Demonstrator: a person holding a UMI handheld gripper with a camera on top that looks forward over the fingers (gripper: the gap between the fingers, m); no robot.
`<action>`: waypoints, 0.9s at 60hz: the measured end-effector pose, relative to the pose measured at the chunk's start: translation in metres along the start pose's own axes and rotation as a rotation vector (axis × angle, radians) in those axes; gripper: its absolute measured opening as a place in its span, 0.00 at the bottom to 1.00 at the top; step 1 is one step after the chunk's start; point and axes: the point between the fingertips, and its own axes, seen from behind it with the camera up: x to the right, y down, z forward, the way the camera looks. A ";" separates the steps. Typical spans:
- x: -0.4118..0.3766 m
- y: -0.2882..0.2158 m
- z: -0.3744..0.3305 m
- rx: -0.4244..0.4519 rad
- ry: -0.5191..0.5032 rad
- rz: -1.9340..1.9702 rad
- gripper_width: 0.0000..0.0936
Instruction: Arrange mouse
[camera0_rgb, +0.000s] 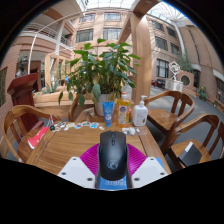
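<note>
A black computer mouse (113, 155) sits lengthwise between the two fingers, its scroll wheel pointing away from me over the wooden table (68, 147). My gripper (113, 152) is shut on the mouse, a magenta pad pressing each of its sides. The white fingers (78, 172) flank its rear end. A blue label (112, 184) shows just behind the mouse, at the gripper's base.
Beyond the mouse stand a blue can (108, 110), an orange bottle (123, 110) and a white pump bottle (140, 112), with a large potted plant (100, 70) behind. Small items (75, 125) and a red object (40, 135) lie at left. Wooden chairs (20, 125) (178, 105) ring the table.
</note>
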 end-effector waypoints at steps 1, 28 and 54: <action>0.009 0.012 0.005 -0.027 0.012 -0.006 0.37; 0.077 0.160 0.032 -0.283 0.090 0.066 0.62; 0.066 0.095 -0.096 -0.145 0.137 0.017 0.91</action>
